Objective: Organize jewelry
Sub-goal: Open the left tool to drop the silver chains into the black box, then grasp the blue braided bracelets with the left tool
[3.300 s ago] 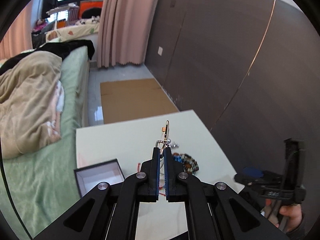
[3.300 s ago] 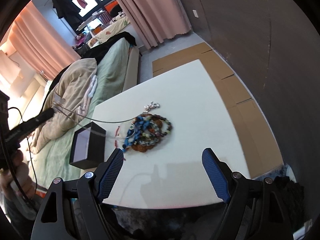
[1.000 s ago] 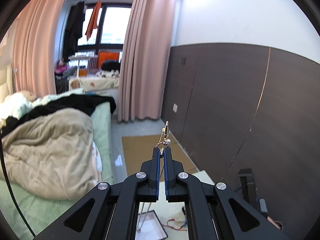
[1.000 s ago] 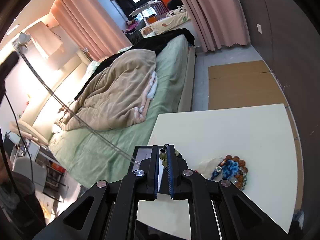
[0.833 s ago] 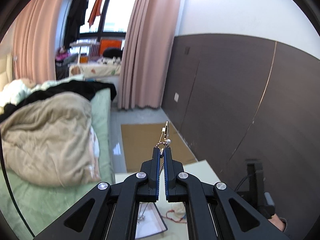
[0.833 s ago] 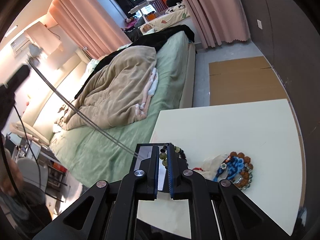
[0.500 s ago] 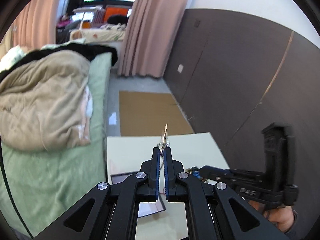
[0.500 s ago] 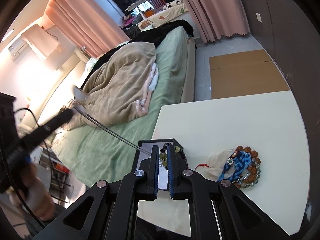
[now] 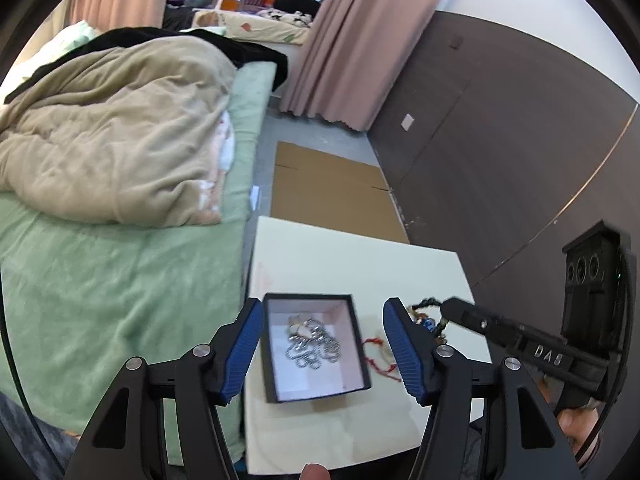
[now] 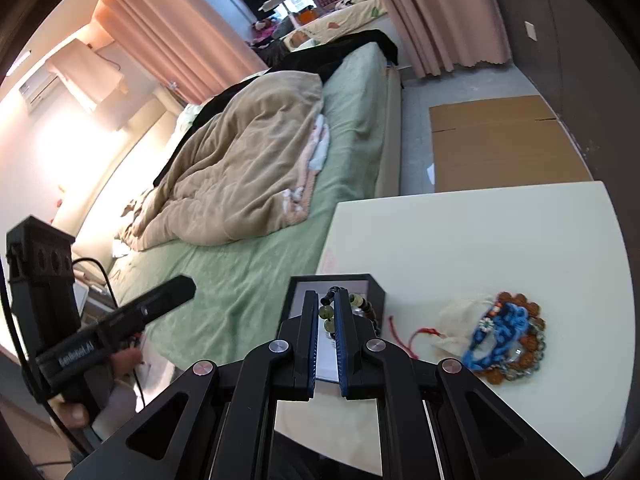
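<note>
My left gripper (image 9: 323,307) hovers over a black box (image 9: 308,297) with a white inside, on the cream table (image 9: 340,256). Its jaws are opening and nothing is between them. A silver chain (image 9: 312,346) lies loose in the box. My right gripper (image 10: 325,294) is shut on a bracelet of green and dark beads (image 10: 326,314), held just over the near edge of the box (image 10: 376,285). In the left wrist view the right gripper (image 9: 444,309) shows with the beads hanging at its tip. To the right lies a pile of bracelets (image 10: 508,336) with a blue cord.
A red cord (image 9: 378,360) and a small cloth pouch (image 10: 456,320) lie between box and pile. A bed with a beige quilt (image 9: 112,140) borders the table's left side. Flat cardboard (image 9: 328,192) covers the floor beyond, and a dark wall panel (image 9: 500,140) stands to the right.
My left gripper came down over the box and opened; the silver chain it held now lies in the box. The right gripper stayed shut on the beads and edged a little over the box.
</note>
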### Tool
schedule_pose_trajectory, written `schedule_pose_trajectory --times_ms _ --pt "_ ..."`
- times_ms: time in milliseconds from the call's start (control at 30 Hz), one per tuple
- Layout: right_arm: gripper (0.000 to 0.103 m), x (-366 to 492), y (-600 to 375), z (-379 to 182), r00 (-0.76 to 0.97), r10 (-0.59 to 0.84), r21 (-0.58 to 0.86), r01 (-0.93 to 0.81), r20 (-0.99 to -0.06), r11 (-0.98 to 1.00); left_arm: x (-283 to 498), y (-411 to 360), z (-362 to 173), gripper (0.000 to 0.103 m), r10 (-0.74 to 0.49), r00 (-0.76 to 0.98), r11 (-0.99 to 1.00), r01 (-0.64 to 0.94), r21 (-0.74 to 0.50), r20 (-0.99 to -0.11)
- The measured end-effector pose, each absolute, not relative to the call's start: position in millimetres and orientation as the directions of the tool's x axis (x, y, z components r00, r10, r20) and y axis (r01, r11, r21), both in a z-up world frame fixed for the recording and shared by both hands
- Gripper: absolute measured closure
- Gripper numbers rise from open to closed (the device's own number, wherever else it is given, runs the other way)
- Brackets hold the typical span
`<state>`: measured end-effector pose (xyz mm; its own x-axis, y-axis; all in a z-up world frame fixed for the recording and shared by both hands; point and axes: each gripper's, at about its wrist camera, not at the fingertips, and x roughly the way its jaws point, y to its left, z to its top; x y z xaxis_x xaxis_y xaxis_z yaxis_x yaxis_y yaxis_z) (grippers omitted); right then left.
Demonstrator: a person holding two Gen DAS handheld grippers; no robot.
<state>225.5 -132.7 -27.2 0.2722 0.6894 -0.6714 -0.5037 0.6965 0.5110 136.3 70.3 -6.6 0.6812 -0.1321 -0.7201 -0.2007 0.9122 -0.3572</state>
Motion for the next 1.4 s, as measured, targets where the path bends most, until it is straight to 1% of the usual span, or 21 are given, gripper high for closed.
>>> schedule_pose_trajectory --times_ms 300,333,367,400,433,467,533,667,1000,1400 --pt "0.093 226.0 -97.8 -15.2 0.249 0.716 0.512 -0.551 -0.652 0.659 116.0 93.4 -11.6 0.04 -0.092 0.682 0.898 -0.259 -0.357 -0.726" --pt "0.09 226.2 -94.3 -14.7 0.248 0.714 0.51 -0.552 -0.655 0.66 115.3 94.6 -11.6 0.04 -0.089 0.682 0.897 -0.262 -0.355 -0.726" --pt "0.083 227.0 -90.8 -15.8 0.237 0.713 0.511 -0.554 -0.66 0.657 113.4 95.6 -11.5 0.04 -0.084 0.682 0.898 -0.265 -0.352 -0.726" --pt "0.054 228.0 -87.7 -17.9 0.22 0.711 0.515 -0.552 -0.668 0.655 112.4 95.6 -11.5 0.04 -0.081 0.682 0.898 -0.266 -0.35 -0.726" --pt "0.031 228.3 -87.4 -19.3 0.221 0.705 0.513 -0.547 -0.674 0.662 111.8 96.1 -11.6 0.04 -0.08 0.682 0.899 -0.265 -0.347 -0.727" --pt "0.028 227.0 -90.8 -19.2 0.245 0.698 0.503 -0.541 -0.673 0.674 110.9 95.8 -11.3 0.04 -0.077 0.683 0.901 -0.264 -0.344 -0.726" --pt "0.028 226.6 -97.8 -19.4 0.275 0.688 0.491 -0.531 -0.671 0.691 109.4 94.6 -10.6 0.04 -0.063 0.689 0.905 -0.265 -0.333 -0.722" --pt "0.028 229.8 -118.1 -25.8 0.277 0.685 0.517 -0.484 -0.674 0.706 111.7 89.1 -11.3 0.04 -0.063 0.69 0.912 -0.254 -0.323 -0.721" --pt "0.028 227.0 -186.3 -40.0 0.336 0.636 0.524 -0.369 -0.694 0.767 127.4 57.4 -15.9 0.04 -0.106 0.684 0.93 -0.189 -0.316 -0.722" --pt "0.028 223.8 -269.3 -56.6 0.414 0.55 0.505 -0.224 -0.725 0.834 167.4 -8.6 -32.7 0.04 -0.22 0.615 0.945 -0.058 -0.321 -0.757"
